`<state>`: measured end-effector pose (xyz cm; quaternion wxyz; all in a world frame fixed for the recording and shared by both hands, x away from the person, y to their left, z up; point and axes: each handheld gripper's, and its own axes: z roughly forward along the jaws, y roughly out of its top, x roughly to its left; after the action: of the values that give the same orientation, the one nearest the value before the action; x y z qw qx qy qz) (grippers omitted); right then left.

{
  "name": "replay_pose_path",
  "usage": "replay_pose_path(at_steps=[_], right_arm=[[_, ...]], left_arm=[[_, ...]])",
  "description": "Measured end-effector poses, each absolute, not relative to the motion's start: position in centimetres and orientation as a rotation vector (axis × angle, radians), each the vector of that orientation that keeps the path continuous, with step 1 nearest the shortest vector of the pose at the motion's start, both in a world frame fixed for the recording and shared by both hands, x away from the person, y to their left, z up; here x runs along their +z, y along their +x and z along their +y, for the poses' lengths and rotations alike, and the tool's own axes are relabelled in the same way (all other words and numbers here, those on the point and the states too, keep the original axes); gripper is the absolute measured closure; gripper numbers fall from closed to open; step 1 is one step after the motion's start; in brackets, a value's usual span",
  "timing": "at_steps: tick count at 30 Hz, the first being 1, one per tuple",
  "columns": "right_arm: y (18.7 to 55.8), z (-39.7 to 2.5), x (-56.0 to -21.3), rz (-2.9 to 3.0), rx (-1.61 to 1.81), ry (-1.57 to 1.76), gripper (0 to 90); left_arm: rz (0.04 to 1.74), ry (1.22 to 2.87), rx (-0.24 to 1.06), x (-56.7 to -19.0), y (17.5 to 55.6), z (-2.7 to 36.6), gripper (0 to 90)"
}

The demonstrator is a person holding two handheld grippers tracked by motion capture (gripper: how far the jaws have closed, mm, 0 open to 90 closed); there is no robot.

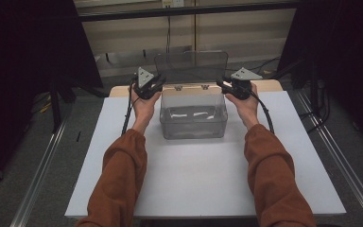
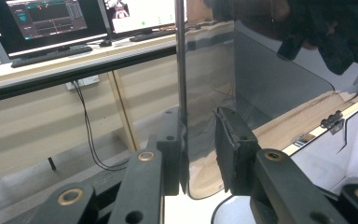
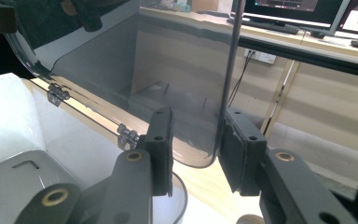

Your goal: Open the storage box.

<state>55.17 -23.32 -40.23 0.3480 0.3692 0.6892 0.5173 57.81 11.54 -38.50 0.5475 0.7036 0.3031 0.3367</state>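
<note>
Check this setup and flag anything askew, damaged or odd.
Nothing stands out. The clear box sits square on the white table, its hinged lid standing upright and intact. The left gripper and right gripper each straddle a side edge of it.

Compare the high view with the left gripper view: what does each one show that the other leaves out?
High view alone: the whole clear box on the white table, both rust-coloured sleeves, and the right gripper at the lid's right edge. Left gripper view alone: monitors and a keyboard on a desk beyond the table, and one pad standing slightly off the lid. Shared: the upright tinted lid, its hinges and the left gripper straddling the lid's edge.
</note>
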Motion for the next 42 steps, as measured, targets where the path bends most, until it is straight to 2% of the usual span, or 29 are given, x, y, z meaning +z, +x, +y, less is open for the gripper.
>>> replay_pose_path(at_steps=[17,26,42], right_arm=[[56.2,-23.7,-40.4,1.777,1.382,0.996,76.4],[56.4,-23.9,-40.4,1.777,1.411,1.022,77.6],[57.4,-24.1,-40.2,1.776,1.467,1.156,77.7]], left_arm=[[0.741,1.708,0.728,-39.4,59.1,11.6,72.3],[0.777,1.754,0.656,-40.2,59.9,11.8,68.5],[0.86,1.731,0.553,-40.2,60.4,11.8,73.0]])
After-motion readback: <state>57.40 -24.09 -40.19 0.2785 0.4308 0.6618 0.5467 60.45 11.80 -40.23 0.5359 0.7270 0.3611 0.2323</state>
